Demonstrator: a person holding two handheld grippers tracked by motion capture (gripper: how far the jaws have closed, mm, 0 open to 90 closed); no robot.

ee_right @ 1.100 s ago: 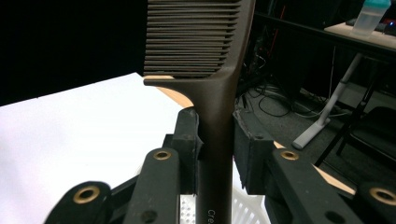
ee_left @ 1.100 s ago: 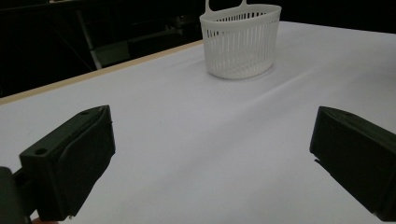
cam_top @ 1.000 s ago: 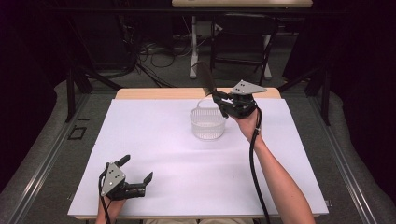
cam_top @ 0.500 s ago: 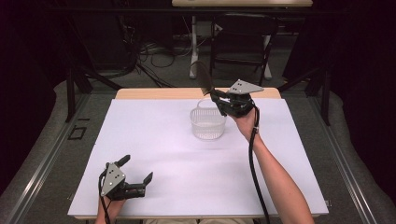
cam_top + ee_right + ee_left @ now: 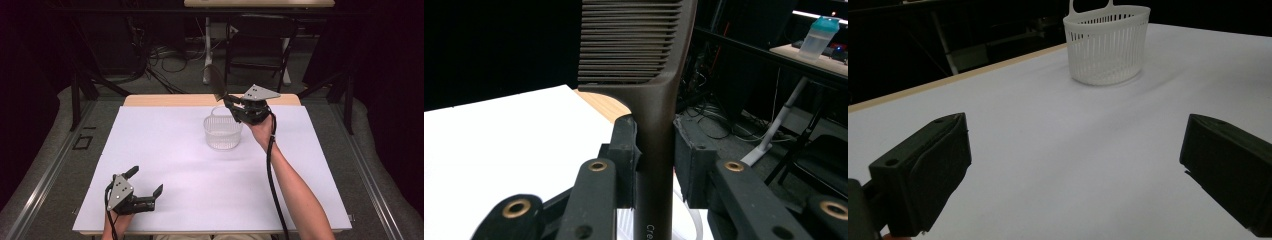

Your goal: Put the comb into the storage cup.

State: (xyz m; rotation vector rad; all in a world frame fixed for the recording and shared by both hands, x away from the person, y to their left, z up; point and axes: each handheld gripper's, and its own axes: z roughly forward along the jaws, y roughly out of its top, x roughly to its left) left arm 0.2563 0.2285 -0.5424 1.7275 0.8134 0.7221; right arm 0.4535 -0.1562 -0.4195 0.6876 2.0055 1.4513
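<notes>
Brown comb (image 5: 655, 100) stands clamped (handle only) in right gripper (image 5: 656, 155).

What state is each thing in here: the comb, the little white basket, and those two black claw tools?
Comb: clamped by its handle, teeth end raised past the basket.
Basket: upright on the table, looks empty.
Right gripper: shut on the comb, held beside the basket's far rim.
Left gripper: open, holding nothing, low over the table's near edge.
Table: white-covered.
</notes>
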